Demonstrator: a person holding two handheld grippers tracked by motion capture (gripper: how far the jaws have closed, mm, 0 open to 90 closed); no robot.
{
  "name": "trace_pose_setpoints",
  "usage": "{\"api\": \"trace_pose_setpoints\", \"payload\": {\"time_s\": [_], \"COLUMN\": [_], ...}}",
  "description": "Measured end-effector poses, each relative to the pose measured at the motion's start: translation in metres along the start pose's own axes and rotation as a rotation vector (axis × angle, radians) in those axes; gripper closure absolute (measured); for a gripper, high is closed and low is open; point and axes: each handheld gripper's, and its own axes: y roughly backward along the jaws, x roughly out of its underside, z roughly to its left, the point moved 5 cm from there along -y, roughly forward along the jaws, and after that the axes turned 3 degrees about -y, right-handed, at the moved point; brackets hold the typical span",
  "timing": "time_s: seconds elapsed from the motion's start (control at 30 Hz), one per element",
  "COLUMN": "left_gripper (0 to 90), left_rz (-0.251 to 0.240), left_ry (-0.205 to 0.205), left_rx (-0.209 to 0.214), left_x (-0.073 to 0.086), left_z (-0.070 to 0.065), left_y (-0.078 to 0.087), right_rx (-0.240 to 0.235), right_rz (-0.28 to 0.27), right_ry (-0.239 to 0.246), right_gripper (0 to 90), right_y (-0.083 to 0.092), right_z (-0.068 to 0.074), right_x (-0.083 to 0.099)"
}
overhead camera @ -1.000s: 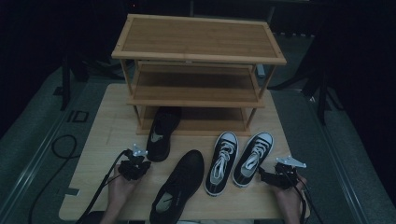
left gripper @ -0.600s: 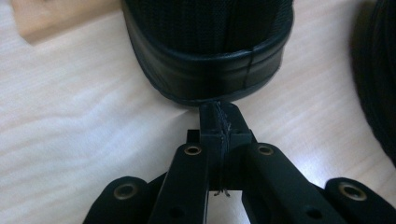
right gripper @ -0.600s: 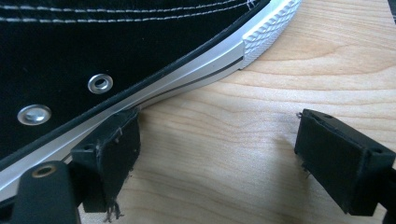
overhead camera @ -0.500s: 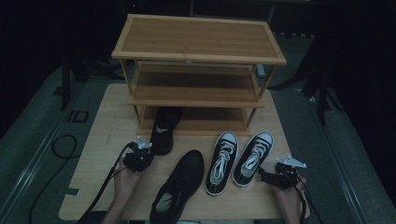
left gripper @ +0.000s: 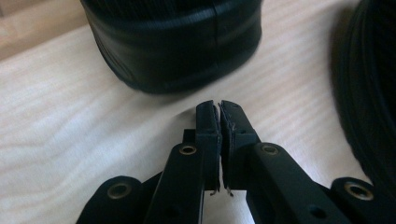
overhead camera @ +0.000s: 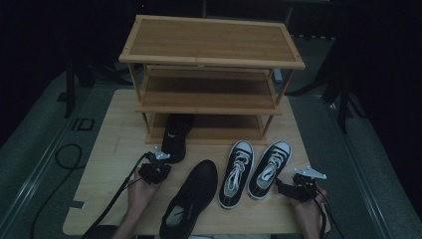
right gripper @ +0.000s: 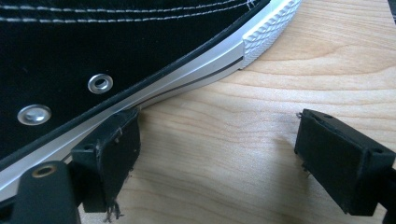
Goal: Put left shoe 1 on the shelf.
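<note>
Black shoe (overhead camera: pixel 175 135) lies with its toe under the rack's (overhead camera: pixel 211 47) bottom shelf and its heel out on the worktop (overhead camera: pixel 107 149), just ahead of the left hand-held gripper (left gripper: pixel 218 108). That gripper's jaws have just been opening but are barely parted, nothing between them — apparently released after pushing the shoe in. Since the earlier frames the shoe sits further under the shelf. Right hand-held gripper (right gripper: pixel 217 140) gapes empty beside a sneaker (right gripper: pixel 116 60) — likely waiting.
</note>
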Motion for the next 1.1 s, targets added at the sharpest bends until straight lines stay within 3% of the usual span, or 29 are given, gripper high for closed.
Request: {"api": "trace_pose_setpoints", "payload": {"time_s": [0.7, 0.83, 0.97, 1.1], "left_gripper": [87.3, 87.1, 86.7, 86.7], "left_rz": [0.003, 0.004, 0.012, 0.012], "left_ry": [0.052, 0.051, 0.012, 0.007], "left_rx": [0.021, 0.031, 0.043, 0.045], "left_x": [-0.041, -0.045, -0.050, -0.053], "left_z": [0.011, 0.010, 0.007, 0.005], "left_y": [-0.035, -0.038, -0.044, -0.046], "right_rx": [0.000, 0.000, 0.000, 0.000], "right_rz": [0.000, 0.000, 0.000, 0.000], "right_ry": [0.000, 0.000, 0.000, 0.000], "right_gripper": [14.2, 14.2, 14.2, 14.2], "right_y": [0.000, 0.000, 0.000, 0.000], "right_z": [0.000, 0.000, 0.000, 0.000], "right_x": [0.000, 0.000, 0.000, 0.000]}}
